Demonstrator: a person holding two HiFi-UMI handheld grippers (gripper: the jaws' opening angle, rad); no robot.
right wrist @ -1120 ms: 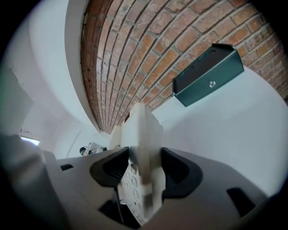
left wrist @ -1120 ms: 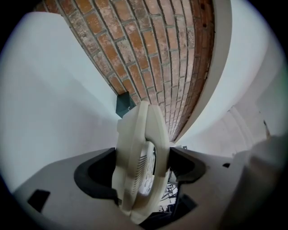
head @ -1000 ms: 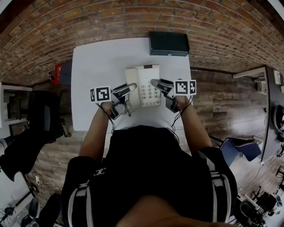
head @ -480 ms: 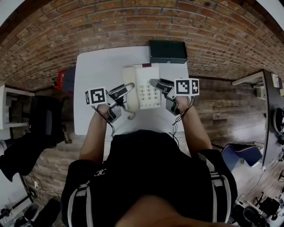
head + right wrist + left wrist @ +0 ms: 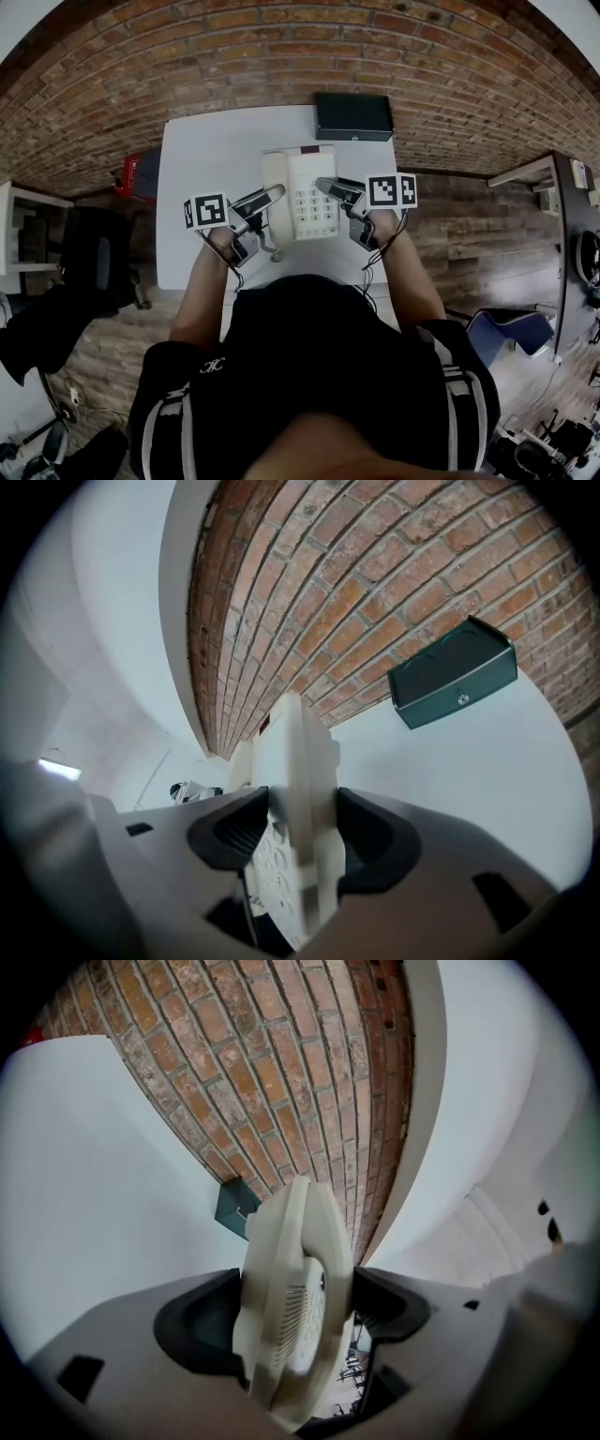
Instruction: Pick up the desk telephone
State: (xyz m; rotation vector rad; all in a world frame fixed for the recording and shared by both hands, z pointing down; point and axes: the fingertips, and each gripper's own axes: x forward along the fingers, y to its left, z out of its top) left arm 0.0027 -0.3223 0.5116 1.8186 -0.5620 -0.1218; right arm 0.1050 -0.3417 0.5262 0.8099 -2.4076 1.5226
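A cream desk telephone (image 5: pixel 305 192) with a keypad is held above the white table (image 5: pixel 202 169) between my two grippers. My left gripper (image 5: pixel 267 197) is shut on the phone's left edge, by the handset. My right gripper (image 5: pixel 328 186) is shut on its right edge. In the left gripper view the telephone (image 5: pixel 291 1297) stands edge-on, squeezed between the dark jaw pads. In the right gripper view the telephone (image 5: pixel 295 827) fills the gap between the pads in the same way, its keys facing left. The phone's cord hangs below its near edge.
A dark green box (image 5: pixel 353 116) lies at the table's far edge against the brick floor; it also shows as the box (image 5: pixel 453 674) and the box (image 5: pixel 234 1208). A red object (image 5: pixel 131 172) sits left of the table. A blue chair (image 5: pixel 511 328) stands right.
The telephone and both grippers have shifted slightly toward me and a little right, still gripped on both sides. The head view has drifted, so the table sits lower in frame.
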